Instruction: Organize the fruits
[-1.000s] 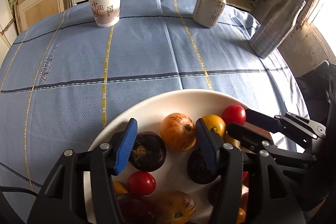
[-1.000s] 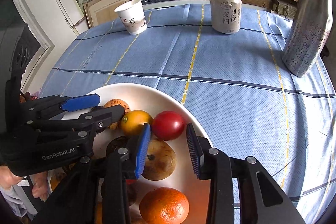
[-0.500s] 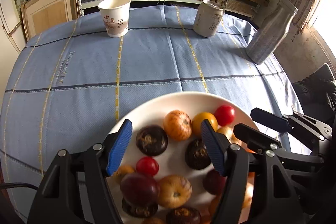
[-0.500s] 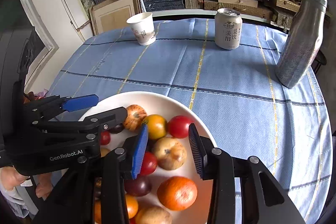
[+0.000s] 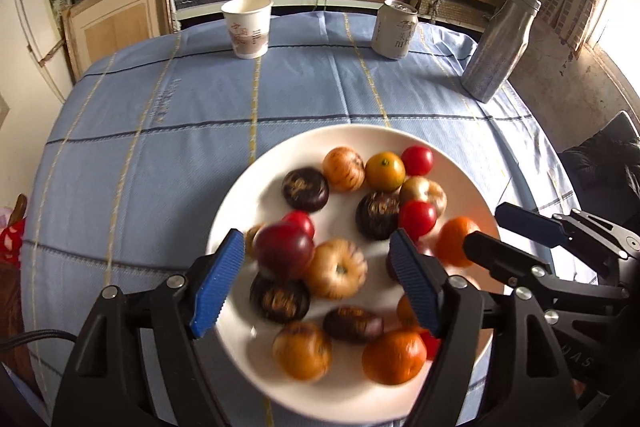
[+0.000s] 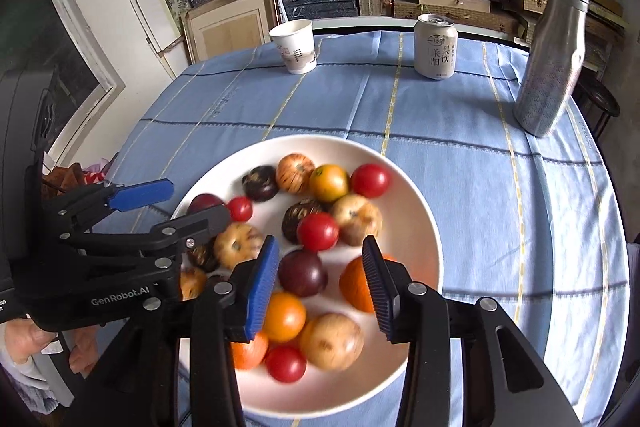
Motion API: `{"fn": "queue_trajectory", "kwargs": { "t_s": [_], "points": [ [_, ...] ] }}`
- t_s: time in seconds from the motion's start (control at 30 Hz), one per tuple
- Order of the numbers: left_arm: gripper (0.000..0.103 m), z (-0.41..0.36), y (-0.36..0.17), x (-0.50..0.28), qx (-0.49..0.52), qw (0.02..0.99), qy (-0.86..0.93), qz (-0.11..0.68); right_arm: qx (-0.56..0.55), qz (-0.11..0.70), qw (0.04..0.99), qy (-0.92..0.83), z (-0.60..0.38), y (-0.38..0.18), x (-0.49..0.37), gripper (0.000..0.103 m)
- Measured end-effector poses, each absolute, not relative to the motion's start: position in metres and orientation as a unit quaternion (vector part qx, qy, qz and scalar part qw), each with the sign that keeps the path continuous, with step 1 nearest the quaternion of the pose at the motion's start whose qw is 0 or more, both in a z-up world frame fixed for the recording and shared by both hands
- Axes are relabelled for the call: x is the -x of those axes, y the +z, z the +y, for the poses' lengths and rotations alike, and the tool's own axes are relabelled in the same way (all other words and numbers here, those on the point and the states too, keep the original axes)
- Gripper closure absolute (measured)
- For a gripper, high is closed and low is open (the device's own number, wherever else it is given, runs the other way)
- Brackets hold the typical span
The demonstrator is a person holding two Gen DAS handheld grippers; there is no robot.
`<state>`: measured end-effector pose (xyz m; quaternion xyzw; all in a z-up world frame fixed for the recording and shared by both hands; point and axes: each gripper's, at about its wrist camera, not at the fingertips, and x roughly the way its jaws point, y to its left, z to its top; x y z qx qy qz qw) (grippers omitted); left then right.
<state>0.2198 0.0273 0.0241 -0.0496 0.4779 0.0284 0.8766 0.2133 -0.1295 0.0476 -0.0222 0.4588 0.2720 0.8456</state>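
A white plate (image 5: 256,203) (image 6: 416,211) on the blue tablecloth holds several mixed fruits: red tomatoes (image 6: 370,180), oranges (image 5: 394,357), dark purple fruits (image 5: 305,188) and striped yellow-brown ones (image 5: 338,269). My left gripper (image 5: 316,281) is open and empty, hovering above the plate's near side over a dark red fruit (image 5: 285,251). My right gripper (image 6: 320,287) is open and empty above a dark plum (image 6: 303,273). Each gripper shows in the other's view, the right (image 5: 520,231) and the left (image 6: 168,203).
At the table's far side stand a paper cup (image 5: 247,27) (image 6: 294,45), a drink can (image 5: 395,29) (image 6: 435,47) and a tall silver bottle (image 5: 500,43) (image 6: 554,61). Shelves of boxes lie behind. The table edge drops off at left and right.
Both grippers have pulled back and risen from the plate, so more fruit and the whole plate come into view. Both stay open and empty.
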Motion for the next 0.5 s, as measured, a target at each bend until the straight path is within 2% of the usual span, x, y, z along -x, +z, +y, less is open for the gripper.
{"fn": "queue_trajectory", "kwargs": {
  "t_s": [0.5],
  "points": [
    [0.025, 0.020, 0.030, -0.144, 0.051, 0.878, 0.039, 0.474, 0.036, 0.462, 0.839, 0.286, -0.136, 0.051, -0.138, 0.053]
  ]
}}
